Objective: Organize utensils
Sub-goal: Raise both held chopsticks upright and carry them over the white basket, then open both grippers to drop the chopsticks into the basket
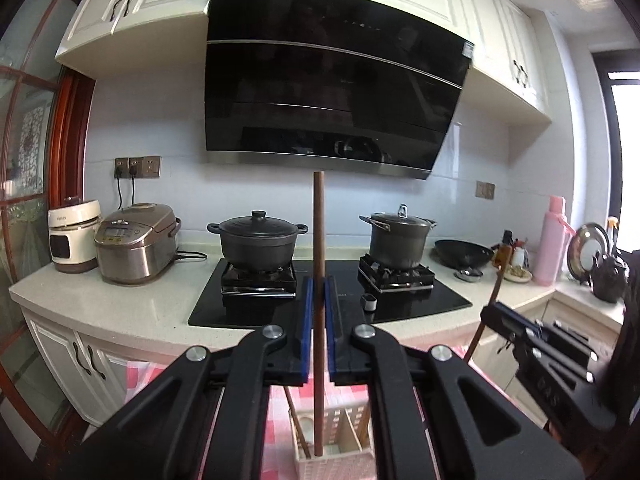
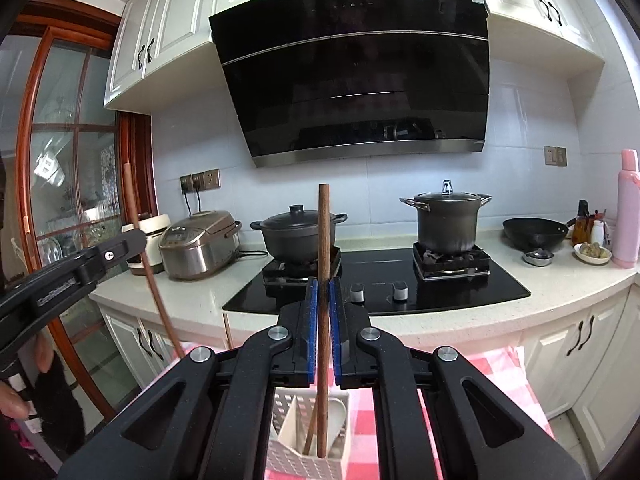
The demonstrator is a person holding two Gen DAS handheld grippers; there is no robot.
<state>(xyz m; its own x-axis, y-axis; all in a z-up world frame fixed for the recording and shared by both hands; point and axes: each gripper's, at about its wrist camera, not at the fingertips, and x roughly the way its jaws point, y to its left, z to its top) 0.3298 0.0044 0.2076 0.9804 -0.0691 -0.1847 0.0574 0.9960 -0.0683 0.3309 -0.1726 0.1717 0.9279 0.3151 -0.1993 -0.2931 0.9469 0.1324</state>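
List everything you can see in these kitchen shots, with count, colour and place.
chopsticks: two, brown, one upright in each tongs
utensil holder: one, white, on checked cloth below
range hood: one, black, on wall
black pot: one, left burner
grey pot: one, right burner
wok: one, black, counter right
rice cooker: one, silver, counter left
small cooker: one, cream, far left
flask: one, pink, right
left tongs: black, blue pads, shut on chopstick
right tongs: same, shut on chopstick
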